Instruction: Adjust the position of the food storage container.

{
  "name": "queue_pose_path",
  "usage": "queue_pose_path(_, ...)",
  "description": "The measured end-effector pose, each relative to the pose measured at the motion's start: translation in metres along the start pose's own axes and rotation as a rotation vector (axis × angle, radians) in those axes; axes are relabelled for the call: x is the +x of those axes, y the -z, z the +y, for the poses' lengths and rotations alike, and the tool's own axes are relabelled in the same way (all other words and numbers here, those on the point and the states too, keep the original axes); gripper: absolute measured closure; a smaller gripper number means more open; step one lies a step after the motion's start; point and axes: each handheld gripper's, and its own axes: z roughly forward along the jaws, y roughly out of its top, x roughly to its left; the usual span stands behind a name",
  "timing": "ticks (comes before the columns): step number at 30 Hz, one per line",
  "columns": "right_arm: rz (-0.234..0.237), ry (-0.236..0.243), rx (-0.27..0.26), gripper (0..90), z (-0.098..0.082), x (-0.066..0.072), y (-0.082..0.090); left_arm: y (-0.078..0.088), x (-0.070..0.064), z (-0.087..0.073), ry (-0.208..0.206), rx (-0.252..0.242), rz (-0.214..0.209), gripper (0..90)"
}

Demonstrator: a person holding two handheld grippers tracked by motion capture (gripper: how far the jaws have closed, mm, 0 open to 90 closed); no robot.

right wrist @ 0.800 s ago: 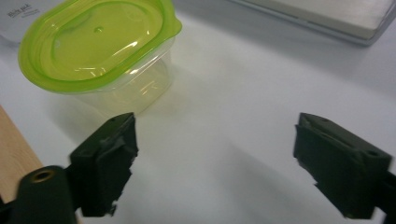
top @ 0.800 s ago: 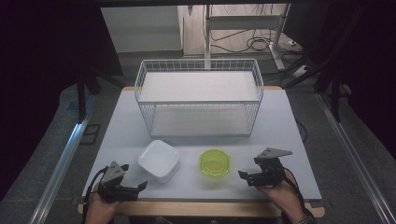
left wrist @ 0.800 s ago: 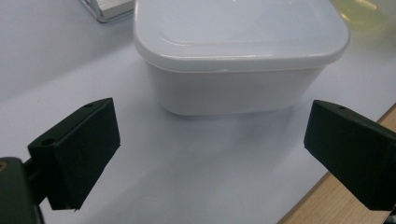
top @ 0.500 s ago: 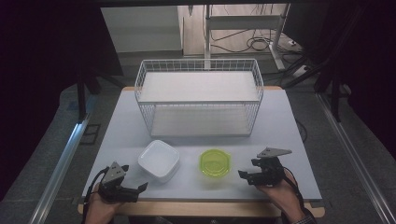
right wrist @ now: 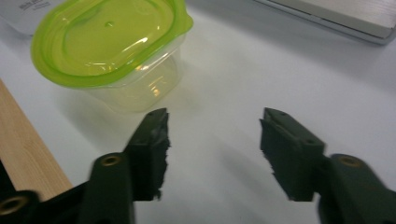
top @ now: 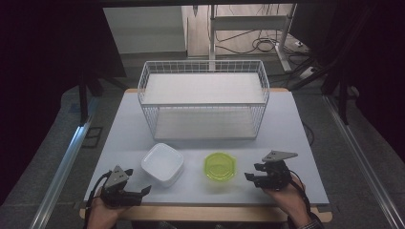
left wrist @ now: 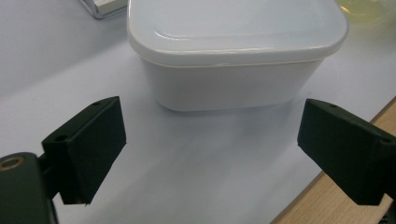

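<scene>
White lidded tub (top: 163, 163) sits lower centre-left, green-lidded clear cup (top: 220, 166) lower centre. Left gripper (top: 138, 192) and right gripper (top: 253, 175) are both spread, empty. Both tubs are likely light, slick plastic; take them across the side walls, under the rim. Contents can't be made out; wire basket (top: 204, 69) sits upper centre.

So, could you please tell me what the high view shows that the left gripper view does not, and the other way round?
The high view alone takes in the wire basket at the back of the table, the right gripper near the front edge, and the whole lime-lidded tub. The left gripper view alone shows the side wall of the white lidded container close up, standing clear of the open jaws of the left gripper. Both show that white container, the left gripper and the pale table top.
</scene>
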Motion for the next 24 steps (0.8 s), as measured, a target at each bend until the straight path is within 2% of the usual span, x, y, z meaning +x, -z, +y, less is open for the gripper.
queue_pose_path(5,0.025,0.028,-0.010,67.2,0.006,0.004,0.004,-0.001,0.000,-0.001,-0.013,0.008,0.011,7.7)
queue_pose_path(6,0.032,0.045,-0.015,74.3,0.010,0.006,0.007,-0.001,0.000,-0.001,-0.009,0.005,0.013,7.5)
queue_pose_path(7,0.032,0.045,-0.015,74.3,0.010,0.006,0.007,0.000,0.000,-0.001,-0.009,0.005,0.014,7.5)
queue_pose_path(8,0.043,0.052,-0.026,81.2,0.017,0.009,0.009,0.000,0.001,-0.002,-0.008,0.004,0.018,6.9)
queue_pose_path(9,0.043,0.052,-0.026,81.2,0.017,0.009,0.009,0.001,0.001,-0.002,-0.008,0.004,0.020,6.9)
queue_pose_path(12,0.050,0.076,-0.035,89.5,0.027,0.016,0.010,0.001,0.002,-0.003,-0.006,0.005,0.021,6.1)
queue_pose_path(15,0.023,0.105,-0.034,90.0,0.036,0.023,0.006,0.000,0.002,-0.003,-0.018,0.010,0.028,5.4)
queue_pose_path(19,0.054,0.125,-0.034,89.9,0.048,0.031,-0.002,0.000,0.002,-0.003,-0.024,-0.001,0.027,3.9)
queue_pose_path(24,0.105,0.191,-0.023,89.9,0.066,0.046,-0.014,0.000,0.004,-0.004,-0.017,-0.019,0.017,2.8)
